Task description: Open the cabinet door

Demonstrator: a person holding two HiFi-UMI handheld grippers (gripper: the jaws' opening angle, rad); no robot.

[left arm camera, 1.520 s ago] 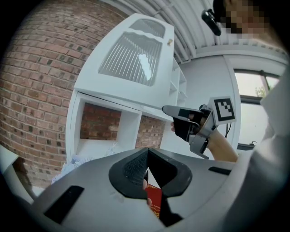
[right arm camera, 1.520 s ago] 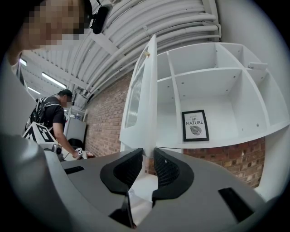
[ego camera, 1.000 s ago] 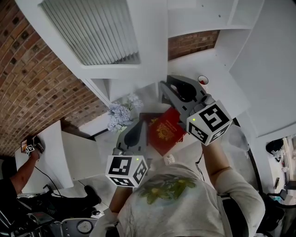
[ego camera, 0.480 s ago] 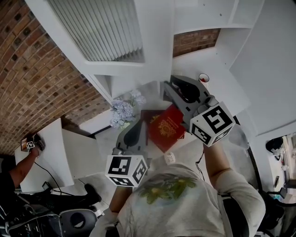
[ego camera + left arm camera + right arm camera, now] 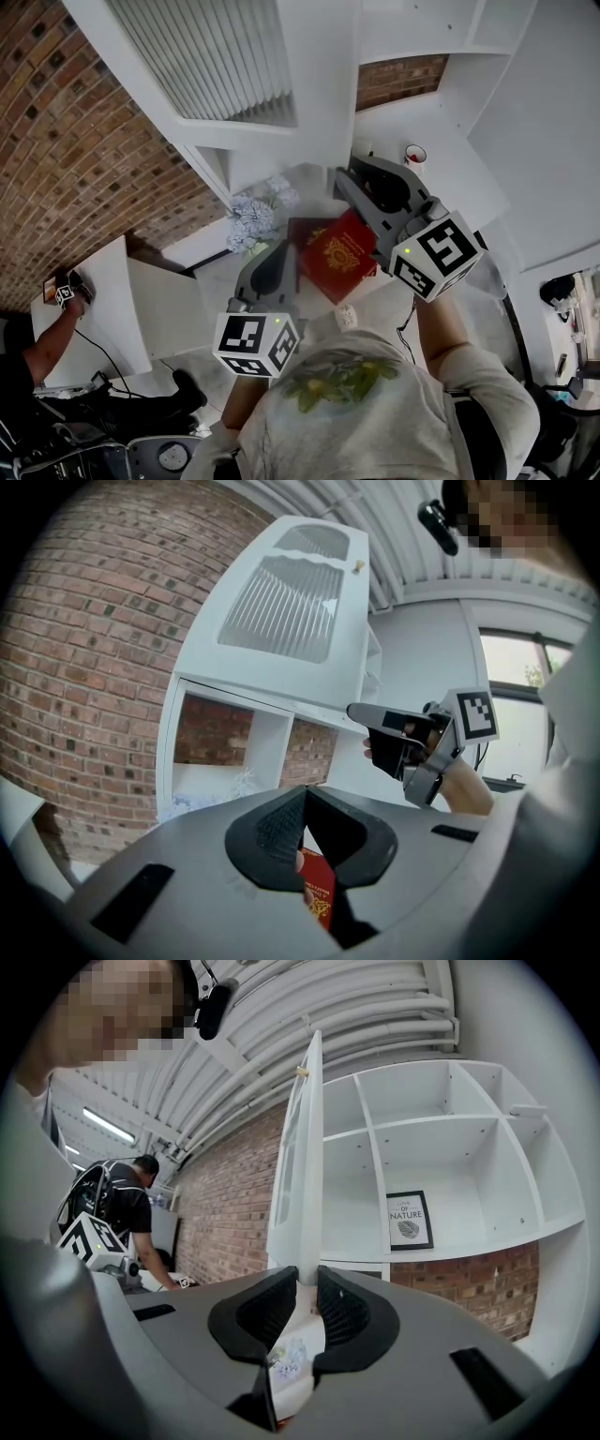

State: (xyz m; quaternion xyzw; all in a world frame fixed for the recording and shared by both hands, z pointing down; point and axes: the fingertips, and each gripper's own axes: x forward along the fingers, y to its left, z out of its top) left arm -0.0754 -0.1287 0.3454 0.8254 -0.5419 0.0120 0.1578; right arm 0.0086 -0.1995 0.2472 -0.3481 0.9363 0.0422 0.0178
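The white louvred cabinet door [image 5: 234, 66] stands open, and the right gripper view shows it edge-on [image 5: 302, 1176]. My right gripper [image 5: 349, 178] reaches level to the door's lower corner. Its jaws are closing, with the door's edge between them [image 5: 302, 1283], touching both pads. From the left gripper view it is visible at the door's bottom edge [image 5: 361, 712]. My left gripper [image 5: 281, 251] hangs lower and to the left, its fingertips together [image 5: 305, 799] and nothing held. Beyond them lies a red book [image 5: 319, 892].
The red book [image 5: 339, 255] lies on the counter between the grippers, with pale flowers [image 5: 253, 220] at its left. A mug [image 5: 413, 155] stands to the right. A framed print [image 5: 410, 1220] sits in the open shelves. Another person [image 5: 37, 356] works at a white table [image 5: 94, 309].
The head view has drifted slightly. Both grippers keep their places by the door and the book.
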